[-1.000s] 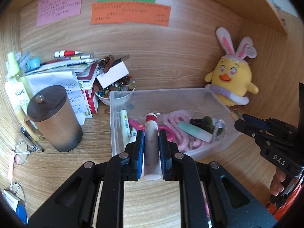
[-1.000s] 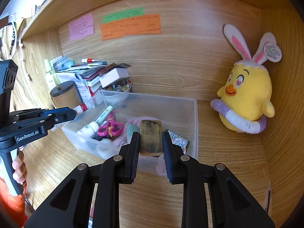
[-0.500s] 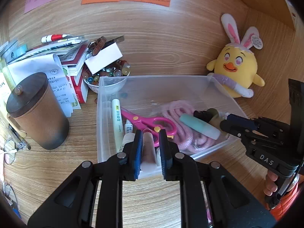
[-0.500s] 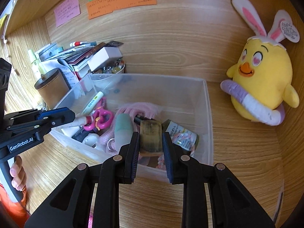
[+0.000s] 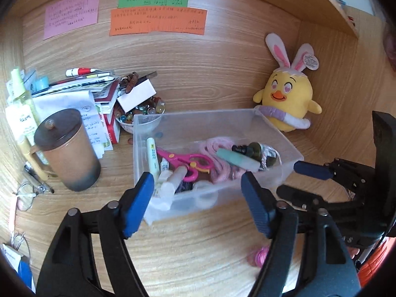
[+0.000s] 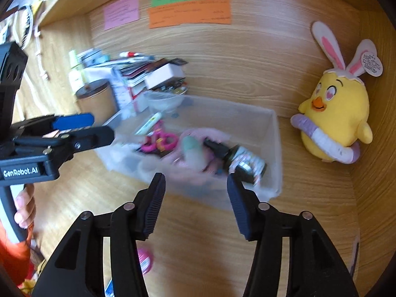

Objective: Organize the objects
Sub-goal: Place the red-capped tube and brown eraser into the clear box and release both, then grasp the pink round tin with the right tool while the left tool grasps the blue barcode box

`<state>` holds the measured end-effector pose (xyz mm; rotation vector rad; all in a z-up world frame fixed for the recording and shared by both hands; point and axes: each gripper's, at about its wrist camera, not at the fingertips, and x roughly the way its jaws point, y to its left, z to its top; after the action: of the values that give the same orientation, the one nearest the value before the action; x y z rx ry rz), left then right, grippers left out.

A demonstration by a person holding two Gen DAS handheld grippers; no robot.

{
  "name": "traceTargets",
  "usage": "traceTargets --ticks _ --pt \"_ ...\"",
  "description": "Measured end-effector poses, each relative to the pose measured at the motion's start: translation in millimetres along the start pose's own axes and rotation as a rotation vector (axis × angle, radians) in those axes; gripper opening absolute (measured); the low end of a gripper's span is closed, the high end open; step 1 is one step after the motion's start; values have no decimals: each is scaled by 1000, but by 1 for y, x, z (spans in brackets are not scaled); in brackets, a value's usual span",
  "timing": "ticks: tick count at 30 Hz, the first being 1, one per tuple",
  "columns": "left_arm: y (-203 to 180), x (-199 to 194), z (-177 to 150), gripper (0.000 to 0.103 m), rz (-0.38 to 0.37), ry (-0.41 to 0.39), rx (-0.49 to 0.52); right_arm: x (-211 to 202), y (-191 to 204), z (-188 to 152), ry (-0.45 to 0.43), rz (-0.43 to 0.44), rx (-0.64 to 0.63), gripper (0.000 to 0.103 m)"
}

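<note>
Release is being carried out in the left wrist view: the left gripper [image 5: 198,193] is being held over the near wall of the clear bin [image 5: 279,133], its jaws opening with nothing pressed between the pads. A white tube [image 5: 173,180] is lying inside the bin at its near left corner, just beyond the fingertips, beside pink scissors [image 5: 188,160], a pink cord [image 5: 217,146] and a mint-green tube [image 5: 237,160]. A lidded brown mug [image 5: 66,148] is standing toward the counter's left edge, and a yellow plush chick [image 5: 287,104] is sitting at the back right corner.

In the right wrist view, the right gripper [image 6: 195,198] is likewise being opened above the bin's near wall, empty between the pads. A dark bottle [image 6: 237,158] is lying in the bin's near right part, blurred. A small pink item [image 6: 144,259] is lying on the counter near its front edge.

The step is probably best finished by both grippers being lifted straight clear before being drawn back, so that the near wall is not being caught and the bin is not being dragged.
</note>
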<state>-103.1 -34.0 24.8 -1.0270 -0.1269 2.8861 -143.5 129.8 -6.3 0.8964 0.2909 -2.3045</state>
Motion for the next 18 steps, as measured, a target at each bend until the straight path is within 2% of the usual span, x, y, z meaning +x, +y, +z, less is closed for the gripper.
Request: traceTargets --ticks 5,11,14,15,17,18 --pt "2 -11 -22 85 21 18 7 3 24 -30 67 45 -31 51" --pt "5 -15 -49 85 40 67 9 13 41 -59 158 117 -40 51" --pt "4 -14 -59 85 40 91 11 20 46 -67 193 111 -53 50" --pt "4 -14 -62 85 35 99 9 21 46 -69 197 108 -55 49" --pt "2 -14 -68 85 23 114 2 22 46 -70 201 105 -56 35" --pt "2 -14 -70 85 17 120 -4 21 46 -71 202 105 -56 32"
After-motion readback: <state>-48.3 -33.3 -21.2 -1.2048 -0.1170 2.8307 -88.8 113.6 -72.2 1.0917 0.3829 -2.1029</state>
